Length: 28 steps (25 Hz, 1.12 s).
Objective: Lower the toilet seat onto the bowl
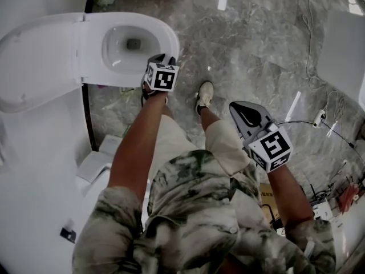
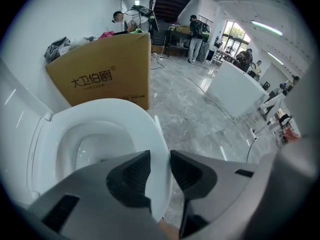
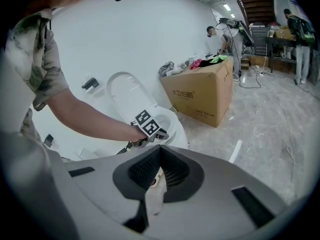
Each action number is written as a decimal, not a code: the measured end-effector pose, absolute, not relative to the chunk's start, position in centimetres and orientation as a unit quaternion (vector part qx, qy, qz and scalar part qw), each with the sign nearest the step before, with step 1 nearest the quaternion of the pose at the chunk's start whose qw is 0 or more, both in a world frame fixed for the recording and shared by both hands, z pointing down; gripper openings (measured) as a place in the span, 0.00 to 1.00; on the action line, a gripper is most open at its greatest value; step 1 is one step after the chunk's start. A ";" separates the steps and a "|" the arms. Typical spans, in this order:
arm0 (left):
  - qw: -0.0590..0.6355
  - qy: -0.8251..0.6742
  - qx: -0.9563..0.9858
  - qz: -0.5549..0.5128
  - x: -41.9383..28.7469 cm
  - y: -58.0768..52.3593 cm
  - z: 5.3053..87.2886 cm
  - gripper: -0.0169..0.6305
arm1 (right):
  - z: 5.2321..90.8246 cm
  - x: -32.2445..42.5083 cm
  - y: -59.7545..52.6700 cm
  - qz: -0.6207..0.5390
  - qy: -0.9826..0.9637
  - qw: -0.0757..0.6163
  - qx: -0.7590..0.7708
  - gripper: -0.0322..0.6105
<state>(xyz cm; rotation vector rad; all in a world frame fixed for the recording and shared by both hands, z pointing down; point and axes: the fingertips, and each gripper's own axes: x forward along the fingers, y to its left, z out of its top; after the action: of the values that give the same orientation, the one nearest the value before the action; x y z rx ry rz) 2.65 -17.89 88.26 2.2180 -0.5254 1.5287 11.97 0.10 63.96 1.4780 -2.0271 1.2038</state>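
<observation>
While standing before the toilet, grips the front rim of the toilet seat (image 2: 142,119) with the fingers (image 2: 131,176) of the left gripper (image 2: 160,159), one inside the ring and one outside. Holds it low over the bowl (image 1: 122,44), lid (image 1: 34,56) upright behind; cannot tell if touching the bowl. Holds the right gripper (image 3: 161,154) well apart above the floor (image 1: 256,39), fingers closed together on nothing.

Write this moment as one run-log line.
left gripper: shut on white plastic toilet seat, front rim | right gripper: shut, empty | white toilet lid: raised
</observation>
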 end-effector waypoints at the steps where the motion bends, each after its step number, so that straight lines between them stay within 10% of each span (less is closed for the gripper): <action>1: 0.198 -0.187 0.791 0.548 2.6 -17.8 88.7 0.25 | 64.2 12.0 0.0 0.426 -0.716 0.179 0.522 0.09; 28: 0.200 -0.161 0.770 0.584 3.5 -17.0 95.1 0.22 | 67.7 12.9 2.4 0.454 -0.702 0.185 0.516 0.09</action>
<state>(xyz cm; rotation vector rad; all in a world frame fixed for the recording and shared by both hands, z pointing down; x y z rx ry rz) 3.55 -17.03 95.08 2.1521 -0.4510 1.6318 12.91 2.42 67.72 1.4546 -1.9798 1.2806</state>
